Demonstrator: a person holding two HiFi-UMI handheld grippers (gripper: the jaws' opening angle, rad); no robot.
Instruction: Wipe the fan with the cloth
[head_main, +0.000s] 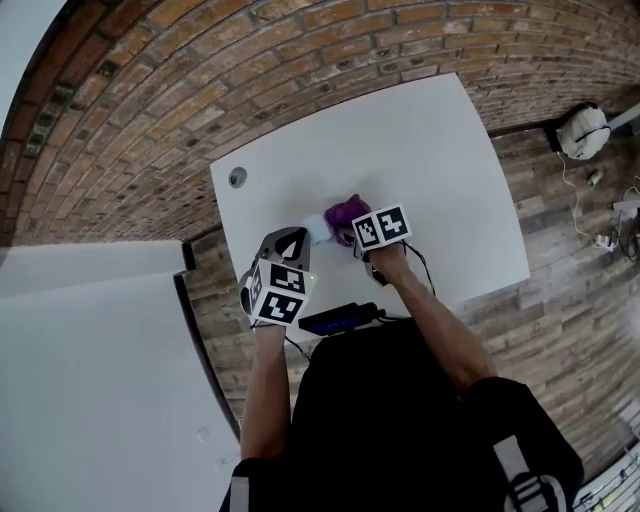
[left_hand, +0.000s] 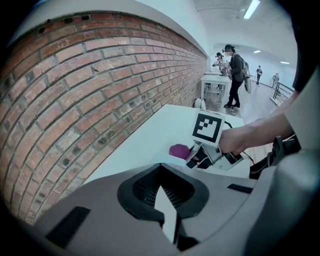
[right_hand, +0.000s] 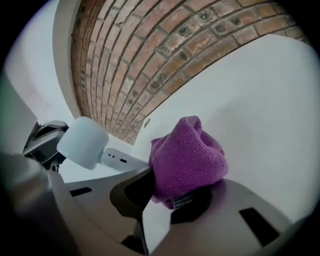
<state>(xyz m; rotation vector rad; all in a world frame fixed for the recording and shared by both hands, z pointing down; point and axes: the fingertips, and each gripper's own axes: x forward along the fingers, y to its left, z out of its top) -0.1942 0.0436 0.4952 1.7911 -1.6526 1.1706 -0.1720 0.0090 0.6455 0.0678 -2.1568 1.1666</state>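
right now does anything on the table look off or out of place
Nothing stands out. The purple cloth is bunched in the right tool, close to the small white fan, above the white table. No spill or damage shows.

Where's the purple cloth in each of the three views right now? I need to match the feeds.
Head view: purple cloth near the centre, over the white table, at the tips of the right gripper.
Left gripper view: small purple patch just right of centre, at the right gripper's tips.
Right gripper view: fills the centre, clamped between the jaws.
Shared landmark: brick wall behind the table.
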